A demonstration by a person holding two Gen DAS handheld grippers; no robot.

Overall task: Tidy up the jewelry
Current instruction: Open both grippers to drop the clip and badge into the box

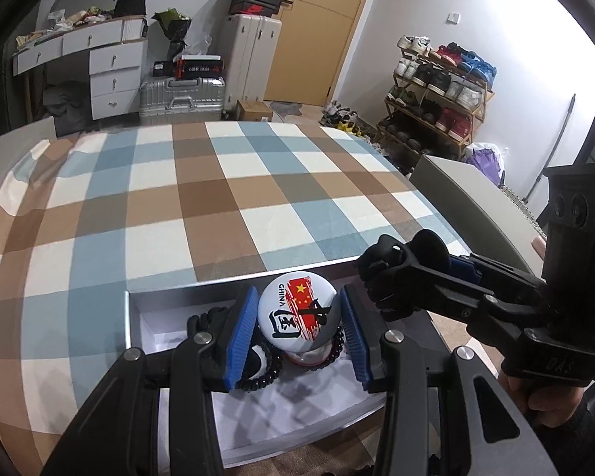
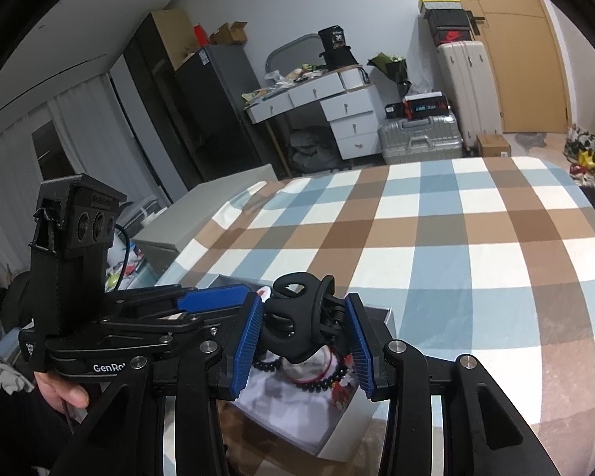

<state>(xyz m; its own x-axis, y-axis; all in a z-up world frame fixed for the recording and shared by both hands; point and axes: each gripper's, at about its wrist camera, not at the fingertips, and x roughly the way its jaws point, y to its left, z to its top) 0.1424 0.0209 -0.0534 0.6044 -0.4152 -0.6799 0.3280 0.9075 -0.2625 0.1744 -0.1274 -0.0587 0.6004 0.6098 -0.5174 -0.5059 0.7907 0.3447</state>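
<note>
I'm clamping the round China badge (image 1: 300, 309) in my left gripper (image 1: 300, 331), jaws tight against its rim, over the white box (image 1: 170, 305) at the near edge of the checked bed (image 1: 218, 182). My right gripper (image 2: 304, 331) is gripping a black hair claw (image 2: 297, 317). Dark bead bracelets (image 1: 263, 373) are lying inside the box.

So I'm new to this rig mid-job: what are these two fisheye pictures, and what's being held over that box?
No robot here: a person holds a two-finger gripper in each hand, and each has a camera looking along its blue-padded fingers. In the left wrist view, the left gripper clamps a round China badge above an open white box on a checked bedspread. The right gripper enters from the right. In its own view it pinches a black hair claw. Dark bead bracelets lie inside the box.
</note>
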